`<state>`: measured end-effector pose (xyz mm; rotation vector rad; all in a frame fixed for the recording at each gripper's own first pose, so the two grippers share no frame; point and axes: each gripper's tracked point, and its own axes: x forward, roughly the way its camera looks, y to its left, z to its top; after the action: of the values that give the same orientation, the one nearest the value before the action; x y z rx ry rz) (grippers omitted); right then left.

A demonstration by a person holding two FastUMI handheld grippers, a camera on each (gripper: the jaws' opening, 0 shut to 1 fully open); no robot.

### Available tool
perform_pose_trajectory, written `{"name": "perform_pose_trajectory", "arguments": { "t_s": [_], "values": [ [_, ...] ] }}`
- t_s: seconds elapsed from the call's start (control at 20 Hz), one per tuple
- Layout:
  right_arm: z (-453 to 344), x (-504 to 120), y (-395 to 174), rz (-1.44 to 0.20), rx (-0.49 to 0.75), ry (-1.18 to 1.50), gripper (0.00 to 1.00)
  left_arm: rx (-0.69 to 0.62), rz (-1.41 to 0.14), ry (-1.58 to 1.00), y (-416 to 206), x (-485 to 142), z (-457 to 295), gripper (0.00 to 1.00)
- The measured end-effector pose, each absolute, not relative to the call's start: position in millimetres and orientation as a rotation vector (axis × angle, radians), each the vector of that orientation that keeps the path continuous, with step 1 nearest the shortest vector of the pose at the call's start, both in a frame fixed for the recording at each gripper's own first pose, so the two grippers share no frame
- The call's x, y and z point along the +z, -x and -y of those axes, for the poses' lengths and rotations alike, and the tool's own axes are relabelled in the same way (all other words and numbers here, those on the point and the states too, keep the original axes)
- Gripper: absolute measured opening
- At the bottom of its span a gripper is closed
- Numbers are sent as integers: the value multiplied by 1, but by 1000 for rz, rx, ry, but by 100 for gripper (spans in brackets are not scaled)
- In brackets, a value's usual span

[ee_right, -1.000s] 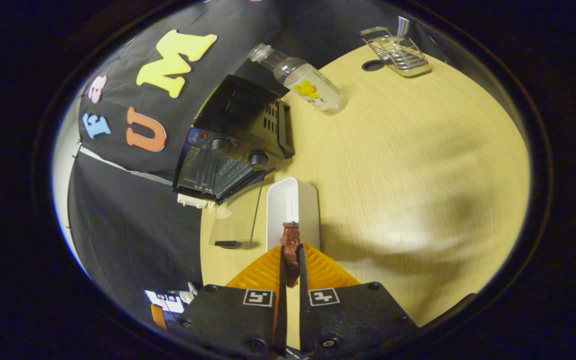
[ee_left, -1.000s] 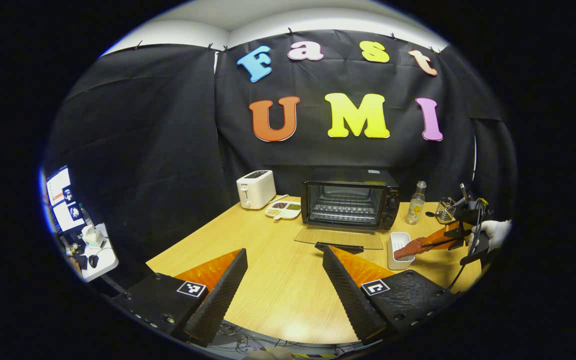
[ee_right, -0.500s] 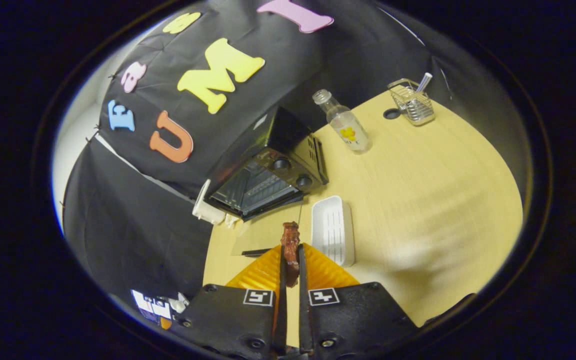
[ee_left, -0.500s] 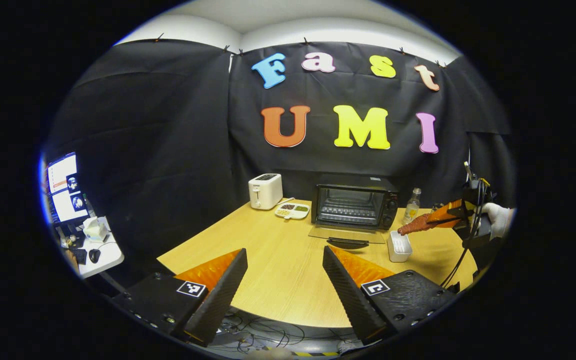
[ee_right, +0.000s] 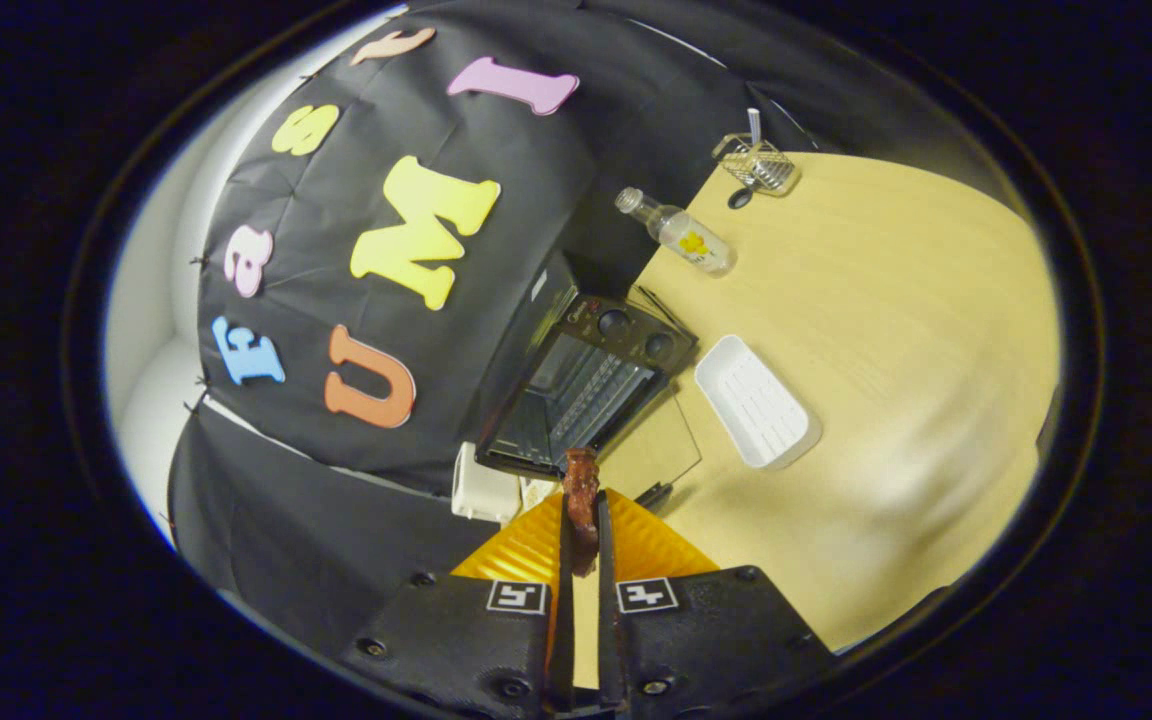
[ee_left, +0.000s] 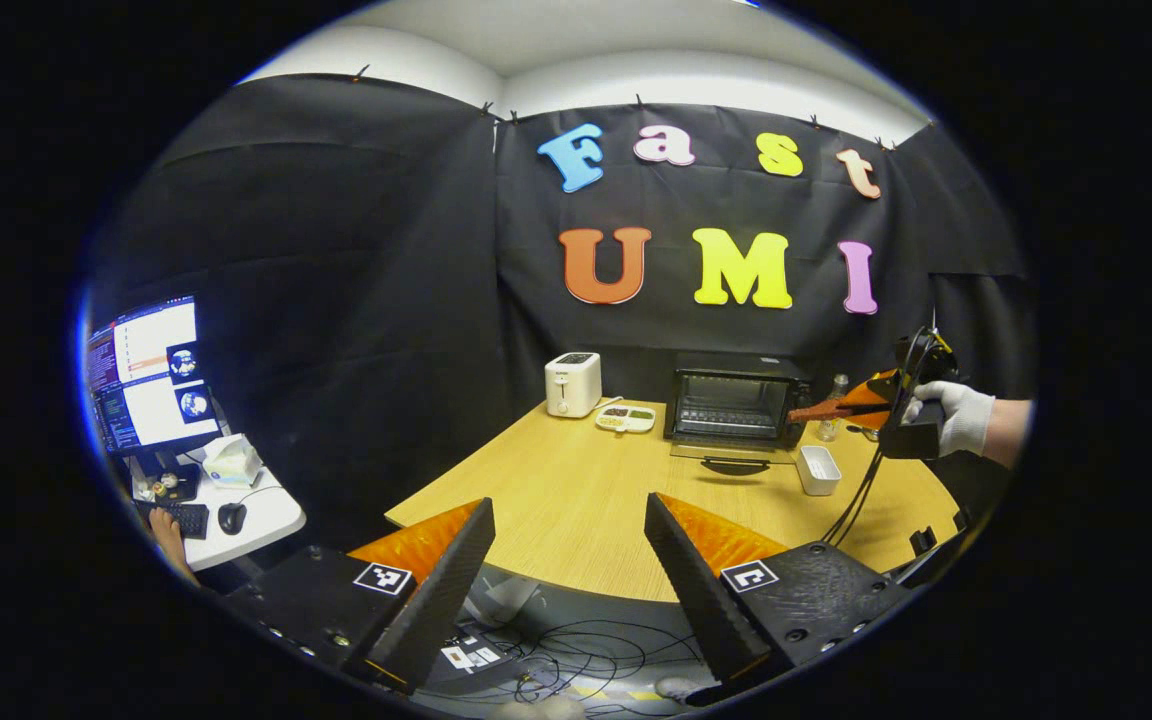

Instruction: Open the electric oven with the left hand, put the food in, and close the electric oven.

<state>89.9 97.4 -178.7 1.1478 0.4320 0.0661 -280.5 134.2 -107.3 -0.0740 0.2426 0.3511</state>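
The black electric oven (ee_left: 733, 404) (ee_right: 581, 385) stands at the back of the wooden table, its glass door (ee_left: 733, 455) (ee_right: 658, 450) folded down flat. My right gripper (ee_right: 582, 500) is shut on a reddish-brown strip of food (ee_right: 581, 495), held in the air a little short of the oven mouth. In the left gripper view that gripper (ee_left: 871, 400) and its gloved hand (ee_left: 956, 418) hover right of the oven, the food (ee_left: 816, 410) pointing at it. My left gripper (ee_left: 566, 560) is open with nothing between its fingers, off the table's near edge.
A white tray (ee_left: 819, 468) (ee_right: 758, 401) lies right of the oven door. A bottle (ee_right: 676, 230) and a wire basket (ee_right: 756, 163) stand further right. A white toaster (ee_left: 573, 384) and a snack dish (ee_left: 624, 417) sit left of the oven. Cables (ee_left: 576, 650) lie on the floor.
My left gripper has pulled back and away from the table, past its near edge. The right gripper has lifted the food from the white tray and swung it toward the oven opening.
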Motion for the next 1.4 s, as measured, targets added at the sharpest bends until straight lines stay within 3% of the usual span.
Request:
{"name": "perform_pose_trajectory", "arguments": {
  "t_s": [0.65,0.85,1.4],
  "values": [
    [-183,-213,-281,-370,-71,-1235,13,469,-302,18,228,-104,-188,97],
    [-188,-222,-332,-320,-110,-1210,12,490,-396,28,208,-121,-196,97],
    [-182,-250,-388,-230,-153,-962,18,462,-438,66,164,-132,-206,97]
  ]
}}
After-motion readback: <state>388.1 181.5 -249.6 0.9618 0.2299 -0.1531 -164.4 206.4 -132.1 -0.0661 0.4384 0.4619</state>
